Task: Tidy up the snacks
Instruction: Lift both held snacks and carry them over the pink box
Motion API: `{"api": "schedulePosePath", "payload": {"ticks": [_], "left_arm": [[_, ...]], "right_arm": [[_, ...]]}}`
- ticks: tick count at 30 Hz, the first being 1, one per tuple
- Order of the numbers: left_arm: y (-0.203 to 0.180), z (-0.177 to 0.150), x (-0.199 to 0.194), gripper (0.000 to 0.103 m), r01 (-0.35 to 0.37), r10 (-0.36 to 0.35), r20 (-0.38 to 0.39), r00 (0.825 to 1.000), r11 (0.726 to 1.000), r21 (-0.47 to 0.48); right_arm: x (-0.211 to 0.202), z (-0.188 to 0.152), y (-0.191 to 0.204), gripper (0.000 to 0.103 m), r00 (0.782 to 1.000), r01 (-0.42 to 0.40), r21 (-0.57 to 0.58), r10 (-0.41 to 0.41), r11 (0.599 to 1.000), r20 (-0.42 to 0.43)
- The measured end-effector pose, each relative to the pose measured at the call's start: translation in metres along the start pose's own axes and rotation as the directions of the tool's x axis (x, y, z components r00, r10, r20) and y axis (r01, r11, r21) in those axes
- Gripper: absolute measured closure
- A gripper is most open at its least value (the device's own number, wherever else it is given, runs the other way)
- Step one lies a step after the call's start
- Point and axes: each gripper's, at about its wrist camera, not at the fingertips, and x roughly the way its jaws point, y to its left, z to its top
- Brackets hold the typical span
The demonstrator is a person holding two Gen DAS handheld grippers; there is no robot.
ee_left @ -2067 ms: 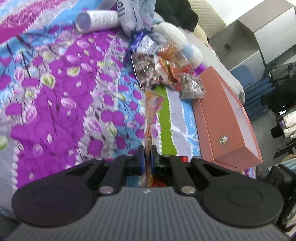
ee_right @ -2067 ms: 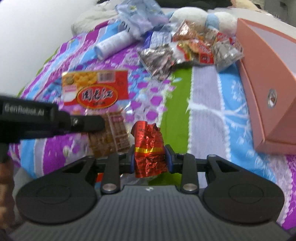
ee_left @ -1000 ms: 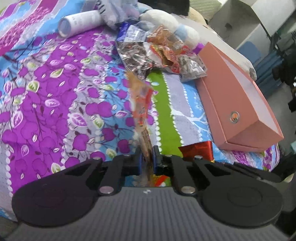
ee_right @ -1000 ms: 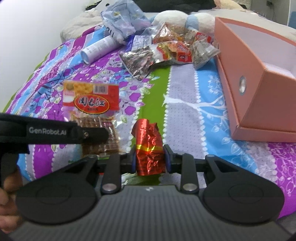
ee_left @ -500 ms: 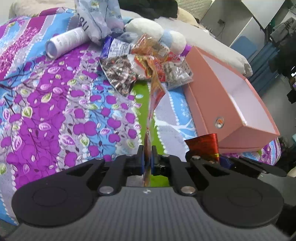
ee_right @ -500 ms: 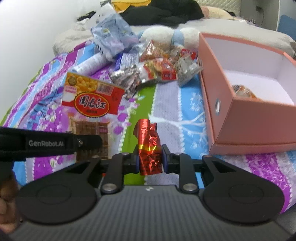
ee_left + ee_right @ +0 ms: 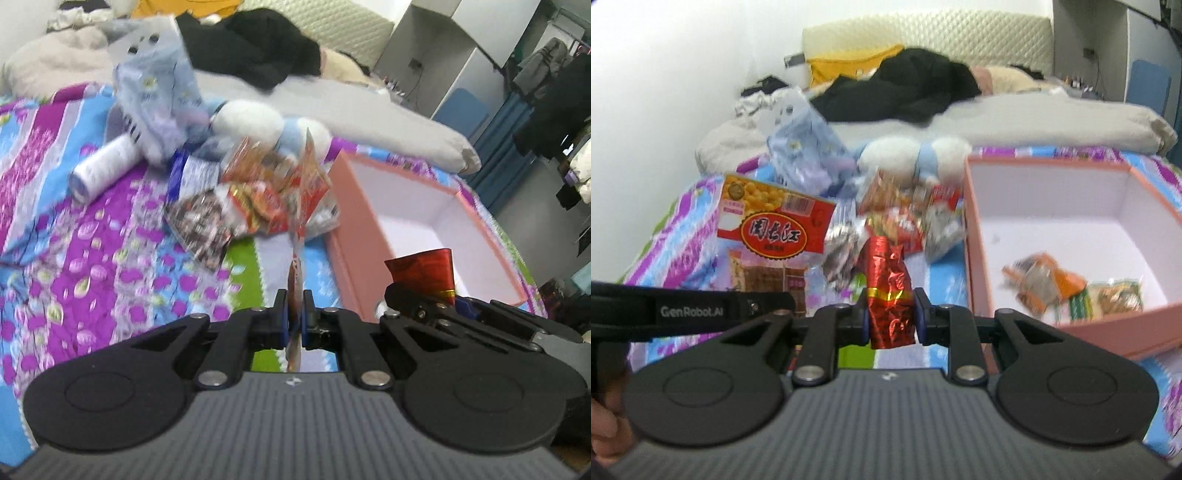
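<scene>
My left gripper (image 7: 294,310) is shut on a flat red and orange snack packet (image 7: 303,199), seen edge on in its own view and face on in the right wrist view (image 7: 772,229), held above the bed. My right gripper (image 7: 888,312) is shut on a shiny red foil packet (image 7: 888,280), which also shows in the left wrist view (image 7: 424,271) beside the box. The open pink box (image 7: 975,258) with a white inside lies to the right and holds a few small snack packets (image 7: 1045,282). A pile of loose snack packets (image 7: 236,199) lies left of the box.
A white cylinder (image 7: 101,170), a pale blue plastic bag (image 7: 155,92) and a white and blue plush toy (image 7: 266,122) lie behind the pile on the purple floral bedspread (image 7: 92,266). Black clothing (image 7: 897,88) lies on the grey bedding further back.
Both grippers have risen and tilted up with their packets still held. The box inside and the snacks in it have come into view, and the right gripper is nearer the box.
</scene>
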Motion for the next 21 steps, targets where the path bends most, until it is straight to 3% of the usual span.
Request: {"api": "schedulePosePath", "payload": {"ticks": [14,21], "left_arm": [[-0.065,0.074,-0.023,0.096,0.076,-0.08,0.117,0.99,0.996,0.039],[-0.11,0.095,0.003,0.096,0.125,-0.135,0.103,0.985,0.987,0.097]], "right_arm": [[-0.046,0.076,-0.038,0.077,0.981,0.065,0.03,-0.069,0.997,0.181],[-0.051,0.093,-0.081,0.077,0.966,0.139,0.061,-0.149,0.988,0.209]]}}
